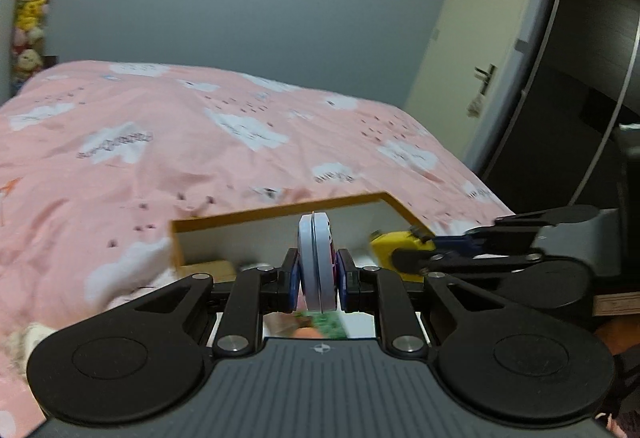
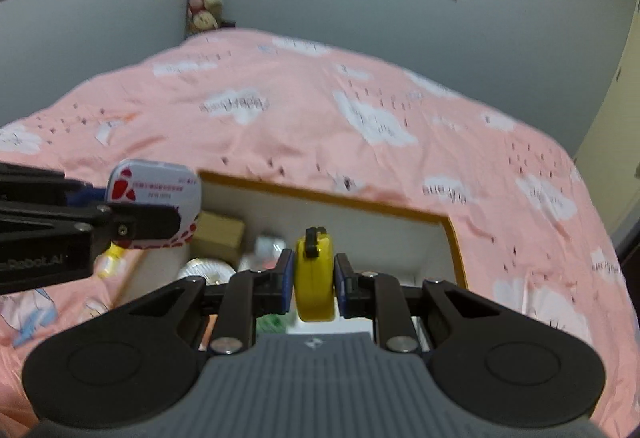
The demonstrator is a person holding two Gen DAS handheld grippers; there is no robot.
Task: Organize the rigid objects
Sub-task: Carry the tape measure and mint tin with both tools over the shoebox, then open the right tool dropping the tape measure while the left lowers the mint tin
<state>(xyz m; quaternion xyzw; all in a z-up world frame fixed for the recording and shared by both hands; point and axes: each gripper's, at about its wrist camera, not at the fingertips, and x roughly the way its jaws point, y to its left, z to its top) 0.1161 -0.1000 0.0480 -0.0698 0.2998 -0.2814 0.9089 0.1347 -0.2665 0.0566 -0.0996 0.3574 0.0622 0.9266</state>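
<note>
Clamping a flat white tin on edge between its blue pads, the left gripper hangs just above the near side of an open box with mustard-yellow rims and white inner walls. Seen from the right wrist, the tin's lid carries red shapes and lines of small red print, too blurred to read. The left gripper's arm bears pale lettering, seemingly ending in "Robot.AI". The right gripper is closed on a yellow tape measure with a black clip on top, held above the same box, to the right of the tin. Below the grippers, inside the box, lie a small cardboard carton and a round white item. Beyond the box spreads a pink duvet printed with white clouds bearing blurred script.
</note>
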